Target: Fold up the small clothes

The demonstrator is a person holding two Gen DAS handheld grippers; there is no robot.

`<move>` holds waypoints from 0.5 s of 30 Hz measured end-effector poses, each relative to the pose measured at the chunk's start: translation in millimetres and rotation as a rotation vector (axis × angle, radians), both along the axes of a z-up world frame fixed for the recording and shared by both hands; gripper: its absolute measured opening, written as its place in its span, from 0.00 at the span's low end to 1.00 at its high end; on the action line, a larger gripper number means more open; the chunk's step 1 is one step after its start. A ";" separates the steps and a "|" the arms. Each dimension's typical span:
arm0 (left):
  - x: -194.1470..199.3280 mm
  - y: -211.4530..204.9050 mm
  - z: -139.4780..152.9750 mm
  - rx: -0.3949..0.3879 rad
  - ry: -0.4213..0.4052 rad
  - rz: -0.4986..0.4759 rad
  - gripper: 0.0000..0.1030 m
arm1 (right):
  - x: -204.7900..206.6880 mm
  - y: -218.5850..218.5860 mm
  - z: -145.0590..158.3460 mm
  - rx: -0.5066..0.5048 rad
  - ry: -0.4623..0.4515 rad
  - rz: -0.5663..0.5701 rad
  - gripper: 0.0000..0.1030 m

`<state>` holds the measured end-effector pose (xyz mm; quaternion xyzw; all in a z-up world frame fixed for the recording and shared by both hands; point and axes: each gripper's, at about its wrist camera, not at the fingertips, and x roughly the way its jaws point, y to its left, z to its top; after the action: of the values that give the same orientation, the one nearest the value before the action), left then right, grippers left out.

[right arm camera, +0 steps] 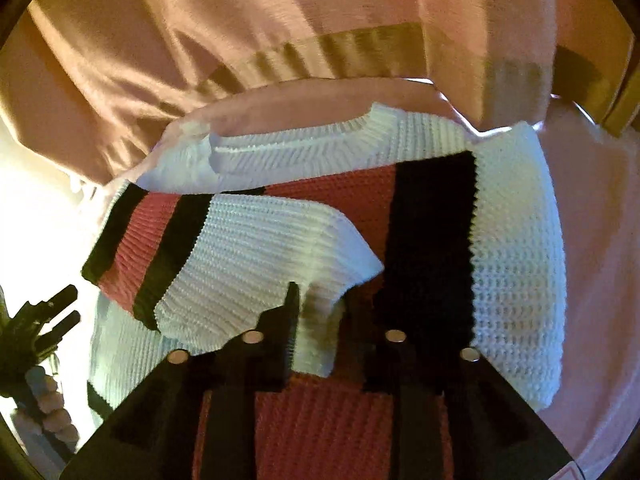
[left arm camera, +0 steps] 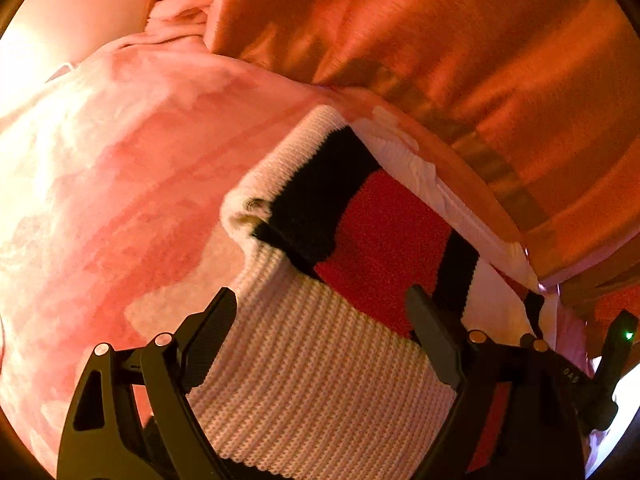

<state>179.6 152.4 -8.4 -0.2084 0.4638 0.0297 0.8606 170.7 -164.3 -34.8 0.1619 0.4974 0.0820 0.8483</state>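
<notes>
A knitted sweater [left arm camera: 384,220] in white with black and red stripes lies flat on a pink fleece blanket [left arm camera: 120,160]. My left gripper [left arm camera: 322,312] hovers open over its white lower part, jaws wide, nothing pinched. In the right wrist view the sweater [right arm camera: 516,260] shows its collar at the top, and one striped sleeve [right arm camera: 248,248] is folded across the body. My right gripper [right arm camera: 326,308] sits low over the sleeve's white cuff. Its jaws stand narrowly apart with the cuff's edge between them and no clear pinch.
An orange-brown cloth [left arm camera: 440,40] with a darker checked band hangs or lies just beyond the sweater, also the cloth [right arm camera: 200,40] in the right view. The left gripper [right arm camera: 52,312] and a person's fingers [right arm camera: 52,412] show at the right view's left edge. Pink blanket [right arm camera: 600,240] surrounds the sweater.
</notes>
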 end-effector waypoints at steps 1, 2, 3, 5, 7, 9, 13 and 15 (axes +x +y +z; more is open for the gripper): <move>0.7 -3.5 -1.0 0.002 0.003 -0.009 0.82 | -3.3 -3.1 1.8 0.011 -0.003 0.000 0.31; 1.4 -9.8 -1.5 0.004 0.003 -0.028 0.82 | -7.6 -5.9 3.5 0.019 -0.006 0.000 0.34; 1.8 -14.6 -1.1 0.009 0.002 -0.040 0.82 | -11.7 -9.3 4.6 0.019 -0.011 -0.002 0.37; 1.7 -28.2 1.9 0.022 -0.015 -0.081 0.82 | -20.6 -15.4 9.5 -0.006 -0.019 -0.009 0.40; 0.8 -48.6 8.1 0.043 -0.045 -0.145 0.82 | -29.8 -23.1 13.2 -0.084 -0.005 -0.032 0.40; 0.0 -73.4 13.4 0.057 -0.077 -0.216 0.82 | -40.6 -33.8 13.6 -0.146 0.013 -0.063 0.40; 1.7 -122.9 9.3 0.054 -0.087 -0.341 0.82 | -56.0 -56.9 4.7 -0.269 0.034 -0.153 0.41; 3.6 -144.2 1.7 0.096 -0.086 -0.374 0.82 | -55.7 -72.2 -0.8 -0.259 0.040 -0.192 0.45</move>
<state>183.2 8.2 -6.7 -0.0781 0.4551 -0.1175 0.8792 115.0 -236.5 -35.6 0.0997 0.5029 -0.0674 0.8559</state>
